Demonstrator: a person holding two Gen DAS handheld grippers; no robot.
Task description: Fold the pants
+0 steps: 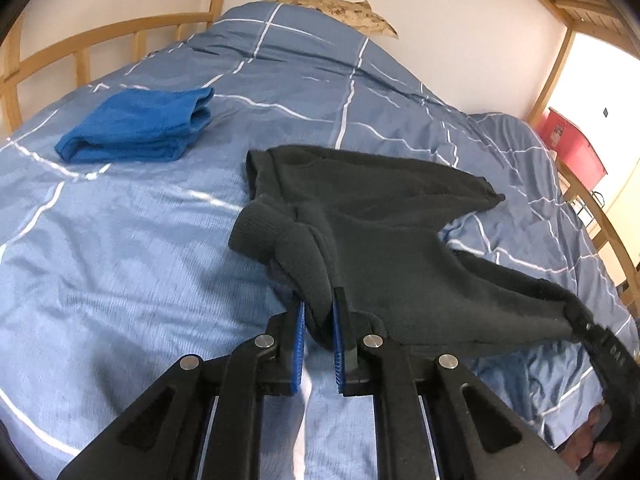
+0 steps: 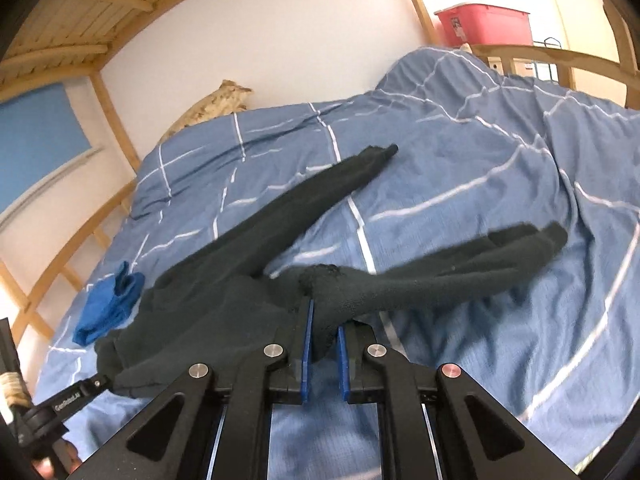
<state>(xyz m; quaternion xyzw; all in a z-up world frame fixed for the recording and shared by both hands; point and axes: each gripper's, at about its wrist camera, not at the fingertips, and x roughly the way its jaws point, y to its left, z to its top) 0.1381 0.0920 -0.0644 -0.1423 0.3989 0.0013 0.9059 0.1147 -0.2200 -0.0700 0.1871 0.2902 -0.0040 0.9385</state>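
While clamped in both grippers (image 1: 319, 312) (image 2: 324, 326), dark pants (image 1: 360, 220) above blue duvet (image 1: 120, 240)

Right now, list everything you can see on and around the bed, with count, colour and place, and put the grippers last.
Pants: one, dark grey, on the duvet, near edge lifted by both grippers.
Folded garment: one, bright blue, on the duvet left of the pants.
Duvet: one, blue with white lines, covering the bed.
Pillow: one, tan patterned, against the far wall.
Bed frame: one, light wood, around the bed.
Storage bin: one, red, beyond the bed's right end.
Left gripper: one, black with blue pads, shut on the pants.
Right gripper: one, black with blue pads, shut on the pants.
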